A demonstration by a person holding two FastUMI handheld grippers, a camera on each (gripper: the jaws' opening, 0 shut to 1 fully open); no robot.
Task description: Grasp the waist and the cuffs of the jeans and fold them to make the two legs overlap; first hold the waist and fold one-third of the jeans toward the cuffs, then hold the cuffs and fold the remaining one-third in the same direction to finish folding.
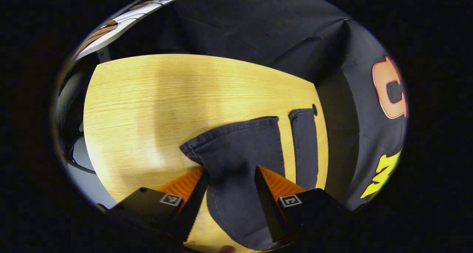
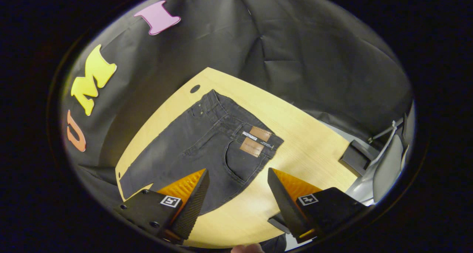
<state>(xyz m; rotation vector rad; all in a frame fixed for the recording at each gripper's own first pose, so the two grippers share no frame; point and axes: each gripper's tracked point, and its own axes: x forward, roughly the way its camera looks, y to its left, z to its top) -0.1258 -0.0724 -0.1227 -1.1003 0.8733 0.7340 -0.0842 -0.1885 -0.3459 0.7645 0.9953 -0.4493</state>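
Dark grey jeans lie flat on a light wooden table [image 1: 147, 98]. The left gripper view looks down on the two leg ends: the near cuff [image 1: 236, 142] is wide, the far cuff [image 1: 305, 134] is a narrow strip near the table's right edge. My left gripper [image 1: 231, 175] is open, its fingers either side of the near leg just above it. The right gripper view takes in the waist [image 2: 236, 120] with two leather patches and a back pocket. My right gripper [image 2: 238, 179] hangs open above the hip area, holding nothing.
The table [image 2: 295, 146] is bare left of the cuffs and right of the waist. A cable hole [image 2: 194, 88] sits near the table's far corner. Black cloth walls close in behind. A grey chair [image 2: 384, 164] stands off the table's right side.
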